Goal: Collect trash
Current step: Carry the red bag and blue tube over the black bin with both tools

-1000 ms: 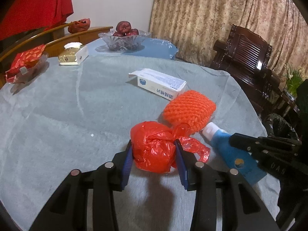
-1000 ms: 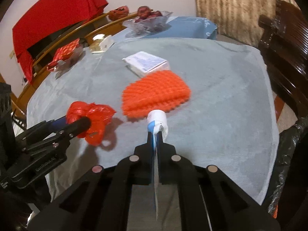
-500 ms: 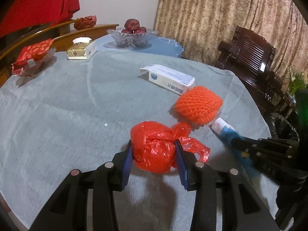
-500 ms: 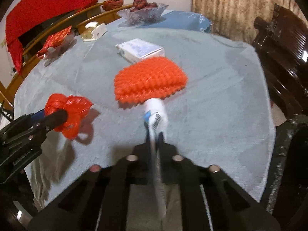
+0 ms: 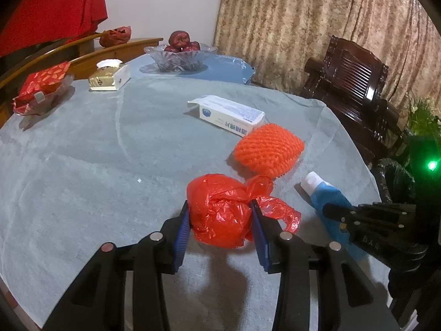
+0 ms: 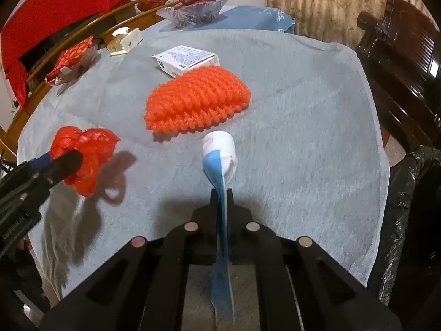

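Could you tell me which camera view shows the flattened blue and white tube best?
The right wrist view: the tube runs up the middle, white cap to flat tail, pinched edge-on in the right gripper. The left wrist view shows only its cap and part of its blue body, the rest hidden behind that gripper.

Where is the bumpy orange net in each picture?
Left wrist: orange net right of centre, beyond the red bag.
Right wrist: orange net at centre, beyond the tube.
Shared landmark: white box just behind it.
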The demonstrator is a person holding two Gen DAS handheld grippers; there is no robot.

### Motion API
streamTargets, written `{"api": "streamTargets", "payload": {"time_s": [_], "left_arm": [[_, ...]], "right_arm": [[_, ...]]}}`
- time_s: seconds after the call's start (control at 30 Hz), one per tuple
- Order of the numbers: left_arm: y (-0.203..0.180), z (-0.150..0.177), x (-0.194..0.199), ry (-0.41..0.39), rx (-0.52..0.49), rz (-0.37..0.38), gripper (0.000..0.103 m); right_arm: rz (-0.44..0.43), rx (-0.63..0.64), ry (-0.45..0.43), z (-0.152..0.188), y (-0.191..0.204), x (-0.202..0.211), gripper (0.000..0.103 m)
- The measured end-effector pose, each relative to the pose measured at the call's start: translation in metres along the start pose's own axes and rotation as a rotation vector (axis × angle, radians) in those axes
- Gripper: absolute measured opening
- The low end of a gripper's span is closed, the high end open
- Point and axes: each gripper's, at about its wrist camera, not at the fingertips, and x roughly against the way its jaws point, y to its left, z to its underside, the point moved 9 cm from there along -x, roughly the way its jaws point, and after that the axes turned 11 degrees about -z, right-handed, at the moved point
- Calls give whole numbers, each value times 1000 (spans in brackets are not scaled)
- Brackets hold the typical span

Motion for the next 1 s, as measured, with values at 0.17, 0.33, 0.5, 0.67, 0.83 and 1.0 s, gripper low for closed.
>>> {"api": "streamTargets", "payload": {"time_s": [0.17, 0.33, 0.5, 0.67, 0.83, 1.0], "left_arm": [[-5, -4, 7, -23, -7, 1, 41], [-15, -16, 21, -60, -12, 17, 41], [-37, -34, 45, -118, -27, 55, 41], [-68, -48, 68, -156, -31, 111, 41], [-111, -56, 89, -194, -77, 175, 41], [-160, -55, 98, -203, -134, 237, 41]], "right_arm": [[-4, 26, -52, -11, 5, 21, 1], [-17, 45, -123, -25, 10, 59, 1], [-27, 40, -199, -34, 8, 100, 1], [-9, 30, -268, -33, -2, 140, 1], [39, 0, -333, -21, -31, 185, 1], [107, -60, -378, -1, -75, 223, 1]]}}
